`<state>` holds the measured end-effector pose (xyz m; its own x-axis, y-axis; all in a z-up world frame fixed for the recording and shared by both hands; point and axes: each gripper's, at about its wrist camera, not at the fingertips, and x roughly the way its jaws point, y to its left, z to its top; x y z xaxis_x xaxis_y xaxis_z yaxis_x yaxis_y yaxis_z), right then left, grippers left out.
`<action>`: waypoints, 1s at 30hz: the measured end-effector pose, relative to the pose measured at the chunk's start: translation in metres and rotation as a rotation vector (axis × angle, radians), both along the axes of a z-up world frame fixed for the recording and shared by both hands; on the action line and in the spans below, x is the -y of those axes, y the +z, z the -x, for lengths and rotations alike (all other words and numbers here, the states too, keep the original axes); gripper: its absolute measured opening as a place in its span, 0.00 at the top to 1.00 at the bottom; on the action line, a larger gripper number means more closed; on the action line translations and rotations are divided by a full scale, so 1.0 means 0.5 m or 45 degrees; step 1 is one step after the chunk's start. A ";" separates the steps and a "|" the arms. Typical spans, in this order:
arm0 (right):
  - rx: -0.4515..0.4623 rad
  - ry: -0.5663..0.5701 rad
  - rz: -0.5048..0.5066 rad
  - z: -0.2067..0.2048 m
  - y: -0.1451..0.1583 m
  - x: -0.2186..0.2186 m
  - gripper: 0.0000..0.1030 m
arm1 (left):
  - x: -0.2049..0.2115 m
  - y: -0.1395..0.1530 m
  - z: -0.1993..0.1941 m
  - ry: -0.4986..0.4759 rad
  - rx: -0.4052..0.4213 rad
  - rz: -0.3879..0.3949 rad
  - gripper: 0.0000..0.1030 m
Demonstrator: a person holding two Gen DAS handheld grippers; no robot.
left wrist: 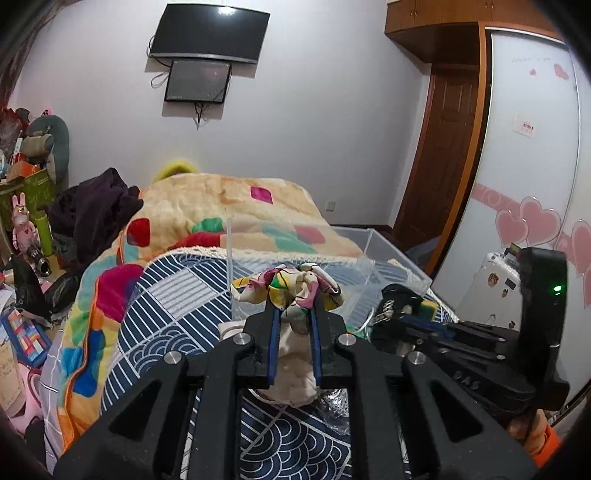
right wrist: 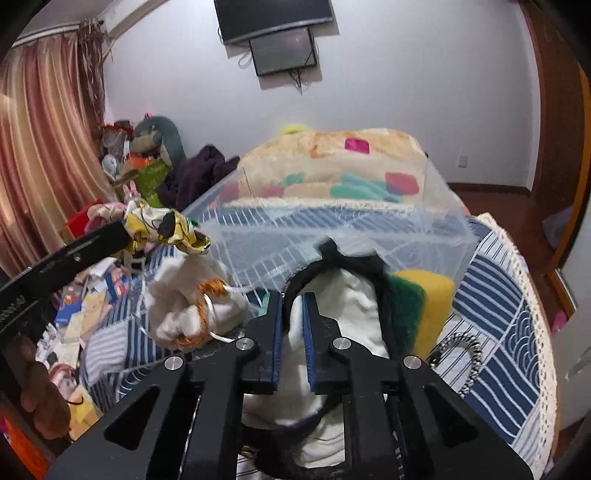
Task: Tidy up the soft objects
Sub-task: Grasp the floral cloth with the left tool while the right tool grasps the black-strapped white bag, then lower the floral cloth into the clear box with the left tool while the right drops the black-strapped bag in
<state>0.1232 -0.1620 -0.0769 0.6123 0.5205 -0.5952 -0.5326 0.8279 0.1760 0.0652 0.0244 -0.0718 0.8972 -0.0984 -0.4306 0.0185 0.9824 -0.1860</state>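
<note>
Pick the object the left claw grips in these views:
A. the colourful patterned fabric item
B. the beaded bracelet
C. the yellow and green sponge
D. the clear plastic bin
A: the left claw is closed on the colourful patterned fabric item, held up before the clear plastic bin.

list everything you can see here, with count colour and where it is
floral scrunchie: 1, yellow, pink and white, held in the left jaws above the bed
black-trimmed white cloth: 1, white with a black edge, in the right jaws
drawstring pouch: 1, white with an orange cord, on the bed left of the right gripper
sponge: 1, yellow and green, beside the cloth
clear plastic bin: 1, transparent, on the bed ahead
patchwork quilt: 1, navy and white, covering the bed
fleece blanket: 1, cream with coloured patches, behind the bin
screens: 2, black, on the wall
left gripper: 1, black, blue pads
right gripper: 1, black, blue pads
</note>
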 end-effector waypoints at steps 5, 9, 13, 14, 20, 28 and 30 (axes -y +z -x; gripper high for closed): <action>0.088 -0.034 -0.041 0.019 0.045 0.021 0.91 | -0.001 0.021 0.011 0.002 0.037 0.001 0.87; 0.150 -0.059 -0.065 0.029 0.073 0.035 0.91 | 0.003 0.044 0.009 -0.005 0.064 -0.014 0.87; 0.192 -0.065 -0.081 0.024 0.097 0.038 0.91 | 0.005 0.060 0.001 -0.012 0.087 -0.018 0.87; 0.203 -0.066 -0.086 0.023 0.102 0.038 0.91 | 0.004 0.063 -0.002 -0.015 0.091 -0.013 0.87; 0.242 -0.036 -0.124 0.010 0.130 0.026 0.91 | -0.005 0.071 -0.030 -0.024 0.085 -0.002 0.87; 0.176 0.022 -0.162 -0.009 0.099 0.000 0.91 | -0.016 0.049 -0.071 -0.031 0.027 0.021 0.87; 0.164 0.026 -0.156 -0.016 0.089 -0.006 0.91 | -0.015 0.039 -0.089 -0.035 -0.005 0.021 0.87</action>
